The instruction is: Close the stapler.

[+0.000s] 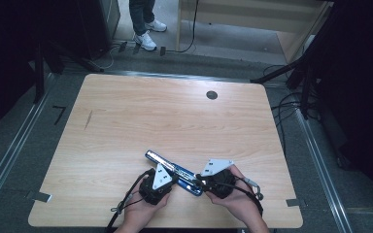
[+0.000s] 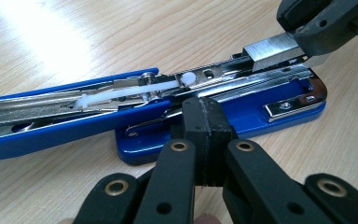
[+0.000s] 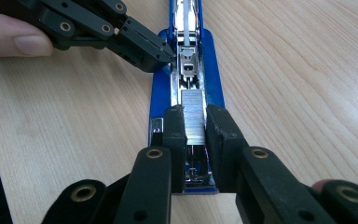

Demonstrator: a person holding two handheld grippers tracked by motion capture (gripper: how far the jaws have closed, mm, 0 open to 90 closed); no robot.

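Note:
A blue stapler (image 1: 159, 158) lies swung open flat on the wooden table (image 1: 175, 111), near its front edge. Its metal magazine (image 3: 189, 65) faces up over the blue base (image 2: 286, 103). My right gripper (image 3: 196, 125) is shut on a strip of staples (image 3: 194, 114), holding it in the magazine's front end. From the left gripper view the same strip (image 2: 268, 52) sits in the right gripper (image 2: 307, 39) above the channel. My left gripper (image 2: 205, 116) is shut, its tips touching the stapler's side at mid-length, and it appears as well in the right gripper view (image 3: 161, 53).
A round cable hole (image 1: 211, 95) sits in the table at the back right. A person's legs (image 1: 143, 24) stand on the floor beyond the far edge, among cables (image 1: 286, 104). Both hands (image 1: 233, 199) rest at the table's front edge.

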